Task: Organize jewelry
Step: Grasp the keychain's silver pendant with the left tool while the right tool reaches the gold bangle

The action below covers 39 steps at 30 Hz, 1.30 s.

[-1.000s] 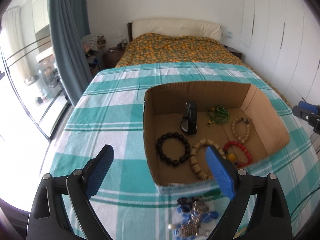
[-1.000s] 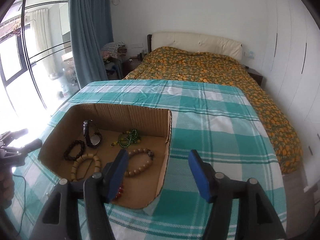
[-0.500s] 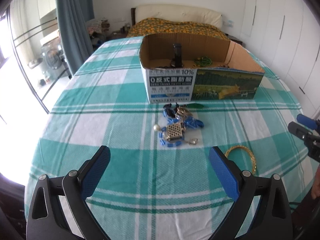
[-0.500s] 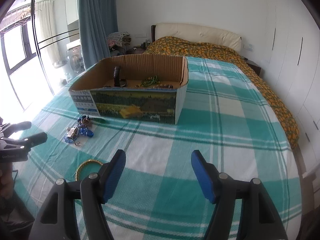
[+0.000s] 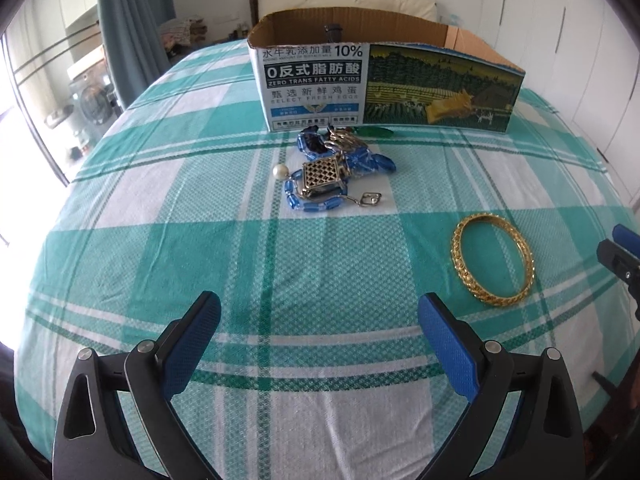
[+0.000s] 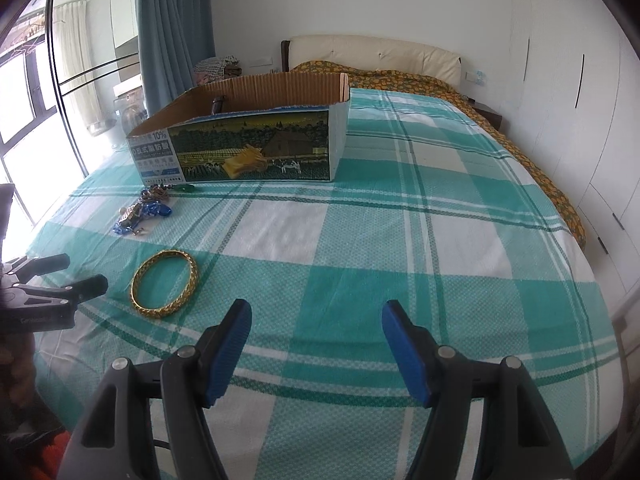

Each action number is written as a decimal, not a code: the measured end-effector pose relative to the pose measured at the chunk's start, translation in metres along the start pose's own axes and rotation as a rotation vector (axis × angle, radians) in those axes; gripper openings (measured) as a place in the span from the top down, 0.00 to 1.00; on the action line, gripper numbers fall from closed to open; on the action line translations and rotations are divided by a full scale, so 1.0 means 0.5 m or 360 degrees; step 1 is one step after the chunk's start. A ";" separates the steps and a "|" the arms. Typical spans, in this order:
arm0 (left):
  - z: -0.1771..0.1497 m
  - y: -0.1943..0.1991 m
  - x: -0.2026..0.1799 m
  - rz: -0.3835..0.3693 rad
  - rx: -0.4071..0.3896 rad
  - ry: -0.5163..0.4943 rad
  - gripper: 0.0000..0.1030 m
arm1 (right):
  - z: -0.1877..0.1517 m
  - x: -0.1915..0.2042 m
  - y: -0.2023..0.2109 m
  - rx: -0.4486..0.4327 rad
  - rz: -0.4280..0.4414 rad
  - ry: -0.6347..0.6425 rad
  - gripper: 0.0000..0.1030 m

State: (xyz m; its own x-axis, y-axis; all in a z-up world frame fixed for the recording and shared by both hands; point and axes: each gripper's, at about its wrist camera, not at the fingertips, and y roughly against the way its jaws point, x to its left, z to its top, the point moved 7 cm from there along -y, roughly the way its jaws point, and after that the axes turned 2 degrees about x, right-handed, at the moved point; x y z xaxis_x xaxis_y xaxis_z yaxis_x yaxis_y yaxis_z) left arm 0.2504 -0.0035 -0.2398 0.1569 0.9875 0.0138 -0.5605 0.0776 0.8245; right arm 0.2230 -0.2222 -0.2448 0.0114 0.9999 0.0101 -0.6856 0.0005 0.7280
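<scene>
Both the left tool [image 5: 319, 322] and right tool [image 6: 316, 330] gape empty; beside the cardboard box [image 5: 384, 80], the tangled bracelets [image 5: 332, 168] may snag together, and the gold bangle [image 5: 493, 265] may skid.

A teal checked cloth [image 6: 400, 208] is spread over the counter; behind, a bed [image 6: 400, 76], blue curtain [image 6: 176, 32], and possibly folded laundry [image 6: 218, 67] are seen.

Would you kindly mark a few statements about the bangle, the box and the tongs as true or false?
1. The gold bangle lies flat on the cloth, outside the box. True.
2. The left tongs grip the bangle. False: they are open and empty.
3. A tangle of blue beads lies in front of the box. True.
4. The right tongs are shut. False: open.
5. The box has a lid on. False: open-topped.
</scene>
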 end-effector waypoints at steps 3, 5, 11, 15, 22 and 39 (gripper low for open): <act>-0.002 -0.002 -0.002 -0.0006 -0.0001 0.0009 0.04 | -0.011 0.004 -0.004 0.0008 0.0004 0.0011 0.33; -0.003 -0.004 -0.001 -0.0012 -0.0002 0.0021 0.03 | -0.015 0.007 -0.005 0.0005 0.0018 0.0011 0.33; -0.006 -0.009 0.000 -0.0020 -0.0002 0.0028 0.00 | -0.018 0.031 -0.012 0.0004 0.0085 0.0018 0.33; -0.005 -0.011 -0.003 -0.0026 -0.0006 0.0031 0.00 | -0.020 0.061 -0.018 0.0016 0.0152 0.0053 0.33; -0.006 -0.011 -0.003 -0.0026 -0.0009 0.0032 0.00 | -0.007 0.119 -0.020 0.0022 0.0312 0.0171 0.33; -0.002 -0.001 0.008 -0.0109 -0.0055 0.0115 0.01 | -0.008 0.225 -0.072 0.0175 0.0466 0.0534 0.23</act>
State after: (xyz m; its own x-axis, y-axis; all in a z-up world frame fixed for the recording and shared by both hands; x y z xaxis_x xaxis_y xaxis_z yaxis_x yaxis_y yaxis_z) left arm 0.2504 0.0008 -0.2409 0.1374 0.9870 -0.0838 -0.5786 0.1486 0.8019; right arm 0.2462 -0.1095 -0.2724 -0.4200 0.9074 0.0167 -0.5433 -0.2661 0.7962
